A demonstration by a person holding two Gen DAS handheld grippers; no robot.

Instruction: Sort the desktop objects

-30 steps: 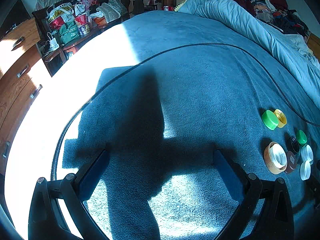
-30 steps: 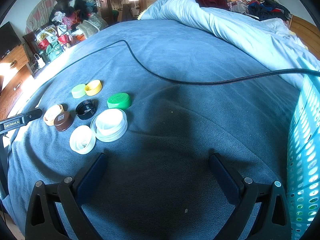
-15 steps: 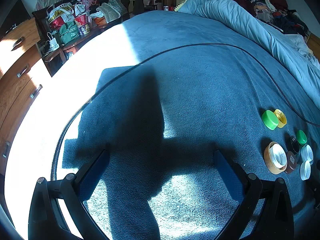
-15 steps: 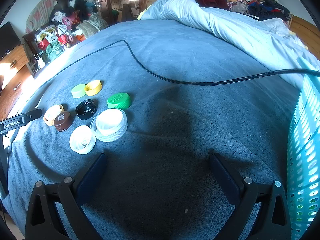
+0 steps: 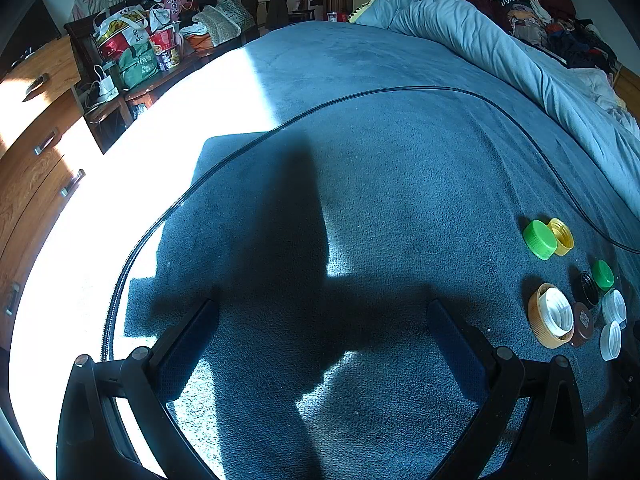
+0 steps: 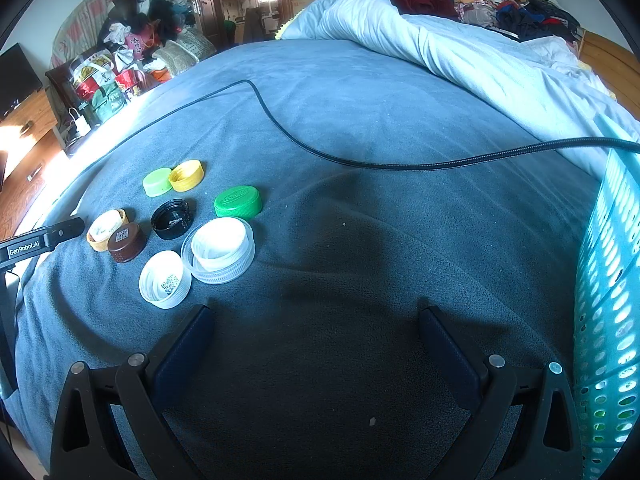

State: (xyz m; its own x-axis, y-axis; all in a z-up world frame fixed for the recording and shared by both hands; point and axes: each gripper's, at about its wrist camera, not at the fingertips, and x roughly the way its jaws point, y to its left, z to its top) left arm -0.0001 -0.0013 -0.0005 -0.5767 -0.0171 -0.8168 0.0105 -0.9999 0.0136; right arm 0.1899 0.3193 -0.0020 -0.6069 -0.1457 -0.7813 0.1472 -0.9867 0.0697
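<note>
Several bottle caps lie on the blue bedspread. In the right wrist view they sit left of centre: a light green cap (image 6: pixel 157 182), a yellow cap (image 6: pixel 186 175), a dark green cap (image 6: pixel 237 202), a black cap (image 6: pixel 173 219), a large clear-white lid (image 6: pixel 218 249), a white cap (image 6: pixel 165 279), a brown cap (image 6: pixel 127 242), a tan cap (image 6: pixel 105 229). My right gripper (image 6: pixel 312 316) is open and empty, right of and nearer than the caps. In the left wrist view the caps lie far right, with the tan cap (image 5: pixel 550 315) nearest. My left gripper (image 5: pixel 322 310) is open and empty, left of them.
A black cable (image 6: pixel 360 162) runs across the bedspread behind the caps. A turquoise perforated basket (image 6: pixel 608 280) stands at the right edge. A rumpled light-blue quilt (image 6: pixel 460 52) lies at the back. Wooden drawers (image 5: pixel 32 152) and a cluttered stand (image 5: pixel 136 56) are left of the bed.
</note>
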